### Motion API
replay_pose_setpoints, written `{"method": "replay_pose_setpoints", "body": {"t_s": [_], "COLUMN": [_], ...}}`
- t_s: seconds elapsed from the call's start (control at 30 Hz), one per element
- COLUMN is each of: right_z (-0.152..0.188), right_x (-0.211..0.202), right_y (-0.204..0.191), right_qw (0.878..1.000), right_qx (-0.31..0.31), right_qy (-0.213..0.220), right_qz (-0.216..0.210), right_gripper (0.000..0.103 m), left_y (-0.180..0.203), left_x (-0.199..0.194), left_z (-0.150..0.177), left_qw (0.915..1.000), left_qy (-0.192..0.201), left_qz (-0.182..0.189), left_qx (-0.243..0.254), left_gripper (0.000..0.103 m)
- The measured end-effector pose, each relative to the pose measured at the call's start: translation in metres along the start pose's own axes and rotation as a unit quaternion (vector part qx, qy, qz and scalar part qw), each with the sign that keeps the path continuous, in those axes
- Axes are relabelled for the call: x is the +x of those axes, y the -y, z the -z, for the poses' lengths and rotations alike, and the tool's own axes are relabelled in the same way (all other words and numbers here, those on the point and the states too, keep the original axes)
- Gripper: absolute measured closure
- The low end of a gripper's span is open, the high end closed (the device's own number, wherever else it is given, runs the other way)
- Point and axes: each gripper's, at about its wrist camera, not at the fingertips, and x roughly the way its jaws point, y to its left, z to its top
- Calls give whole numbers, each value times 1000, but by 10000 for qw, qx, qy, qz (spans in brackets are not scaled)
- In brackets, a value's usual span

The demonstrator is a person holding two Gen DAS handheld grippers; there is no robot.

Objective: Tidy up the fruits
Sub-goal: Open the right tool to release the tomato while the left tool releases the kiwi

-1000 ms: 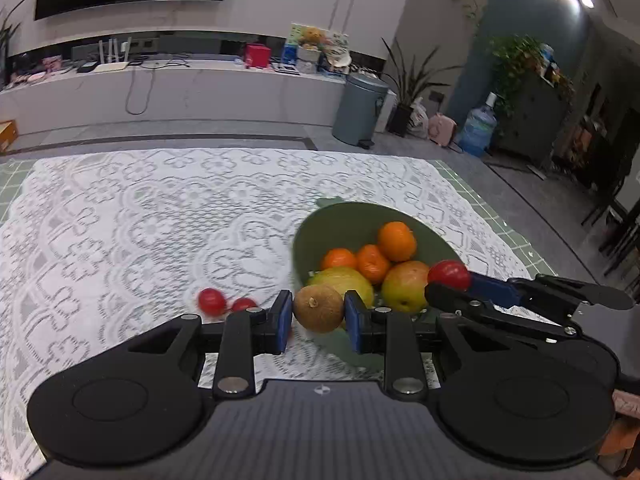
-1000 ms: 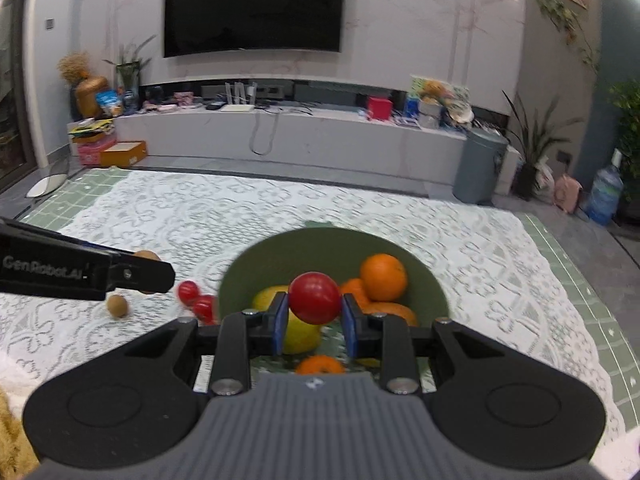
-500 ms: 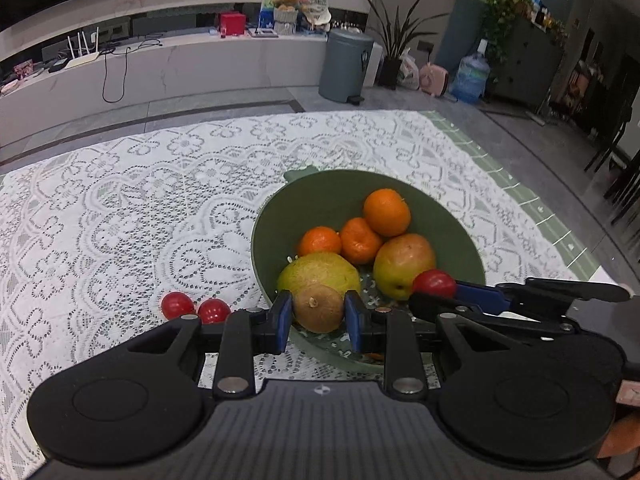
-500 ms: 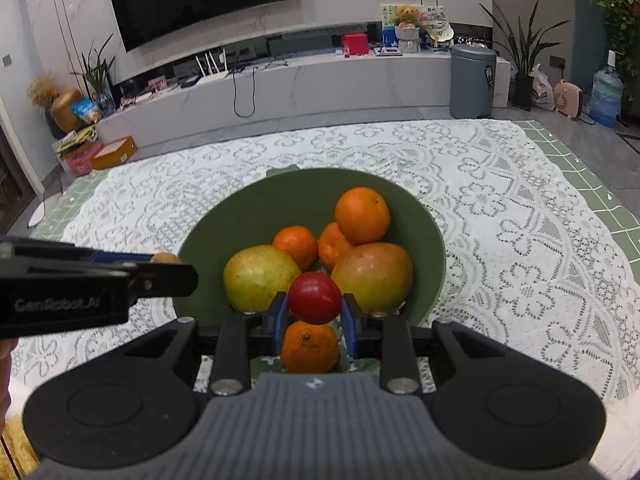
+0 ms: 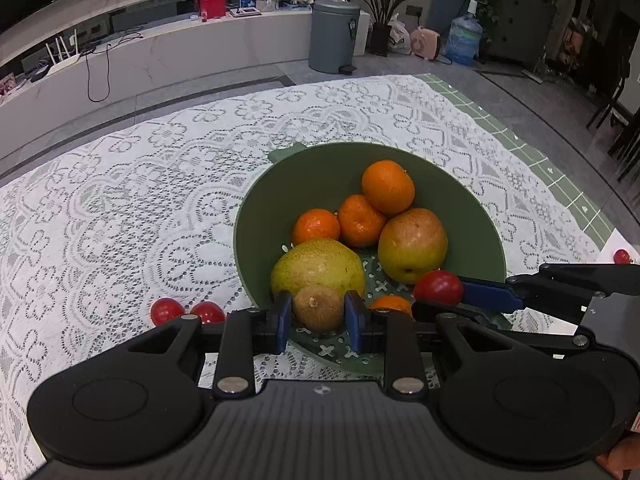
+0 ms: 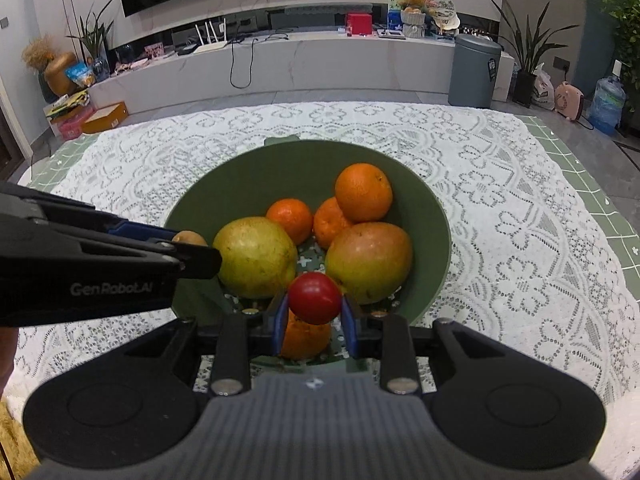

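Observation:
A green bowl (image 5: 320,176) (image 6: 304,160) on the lace cloth holds several oranges (image 5: 388,187), a green pear (image 5: 318,266) and a yellow-red mango (image 5: 412,244). My left gripper (image 5: 319,316) is shut on a brown kiwi (image 5: 318,307) just over the bowl's near rim. My right gripper (image 6: 314,314) is shut on a red tomato (image 6: 315,297) above an orange (image 6: 306,340) at the bowl's near side. The tomato also shows in the left wrist view (image 5: 438,288). Two more small tomatoes (image 5: 186,312) lie on the cloth left of the bowl.
The table wears a white lace cloth (image 5: 120,200) over green check. Another small tomato (image 5: 621,256) lies at the far right edge. A grey bin (image 5: 334,36) and a TV bench (image 6: 280,60) stand beyond the table.
Both grippers have come forward and lower over the bowl, each still holding its fruit. The bowl now fills more of both views.

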Motion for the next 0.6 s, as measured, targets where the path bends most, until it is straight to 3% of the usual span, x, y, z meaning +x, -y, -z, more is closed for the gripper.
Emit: {"method": "replay_pose_setpoints", "body": {"t_s": [0.6], "right_z": [1], "right_x": [5], "right_y": [-4], "right_qw": [9999], "right_qx": [-54], "right_qy": [-124], "right_qz": [-39], "right_gripper": [77], "left_y": [3], "left_x": [12], "left_z": [1], "left_qw": [9999], "left_qy": [-132], "left_qz": [86], "left_qx": [47], "left_gripper": [68]}}
